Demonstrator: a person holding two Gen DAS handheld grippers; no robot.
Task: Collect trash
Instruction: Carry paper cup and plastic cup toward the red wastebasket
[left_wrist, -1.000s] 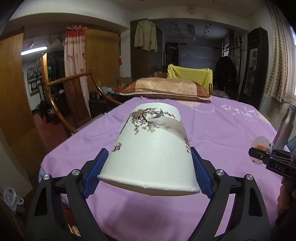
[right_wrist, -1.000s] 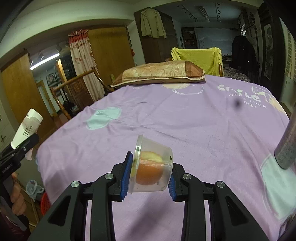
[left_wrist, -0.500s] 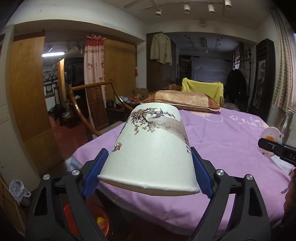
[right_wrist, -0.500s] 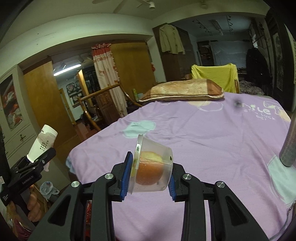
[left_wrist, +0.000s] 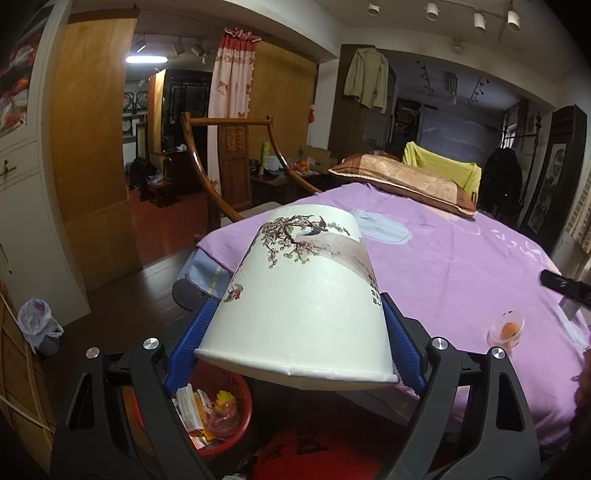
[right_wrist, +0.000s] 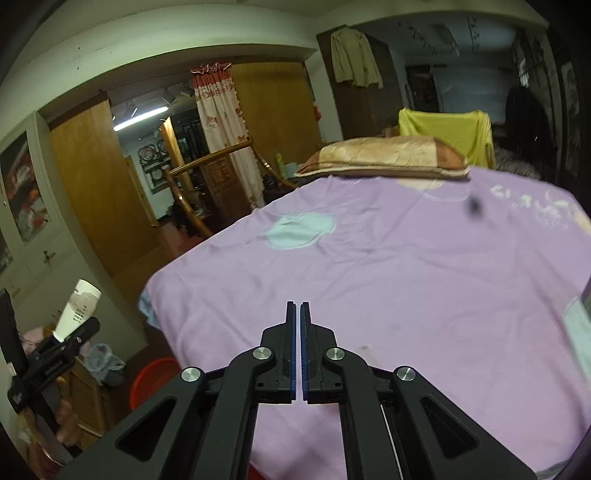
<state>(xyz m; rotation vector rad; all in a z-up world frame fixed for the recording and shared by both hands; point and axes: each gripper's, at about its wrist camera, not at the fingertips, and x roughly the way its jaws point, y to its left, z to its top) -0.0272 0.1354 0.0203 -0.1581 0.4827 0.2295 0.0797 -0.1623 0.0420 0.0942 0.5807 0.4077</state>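
Left wrist, left tongs (left_wrist: 295, 332) grasping paper cup (left_wrist: 303, 291), right tongs (right_wrist: 297, 347) clenched, seemingly empty.

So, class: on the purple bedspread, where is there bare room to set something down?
The purple bedspread lies bare from the pillow down to its near edge, around the pale blue patch. In the left wrist view a small clear cup sits near the right edge. The red basket below is crowded.

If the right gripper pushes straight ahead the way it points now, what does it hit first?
Probably the purple bedsheet: the shut, empty right gripper angles down over bare sheet. Depth is uncertain.
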